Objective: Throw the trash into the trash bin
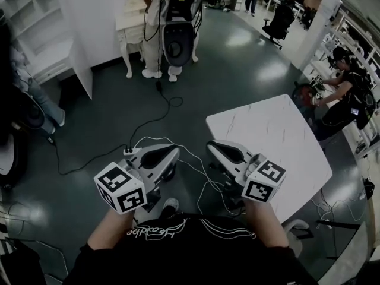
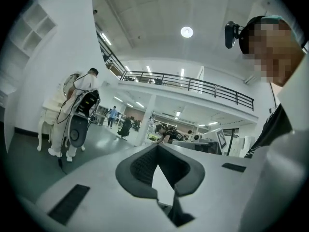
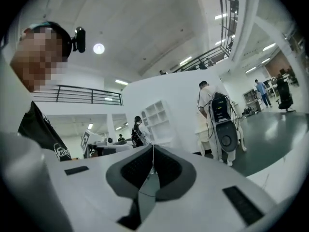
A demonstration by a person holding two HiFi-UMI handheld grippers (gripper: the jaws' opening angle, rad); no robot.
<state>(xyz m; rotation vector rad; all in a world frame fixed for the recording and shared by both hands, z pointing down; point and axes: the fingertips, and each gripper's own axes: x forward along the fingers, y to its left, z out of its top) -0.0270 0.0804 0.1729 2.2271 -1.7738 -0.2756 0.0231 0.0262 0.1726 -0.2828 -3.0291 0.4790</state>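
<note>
We hold the left gripper and the right gripper level in front of us, side by side and apart. Both are clenched, jaw tips meeting with nothing between them. Each one's rear cube carries black-and-white square markers. We cannot make out the trash or the trash bin in any view. Our forearms are cut off at the lower edge of the head view. The white script on our black shirt behind the grippers is too small to read. A white marbled table stands just beyond the right gripper, with a glossy dark green floor under both grippers. White cables trail between them. Far ahead of the left gripper a person wearing a backpack rig stands by a white desk. White shelves are off to that gripper's outer side.
</note>
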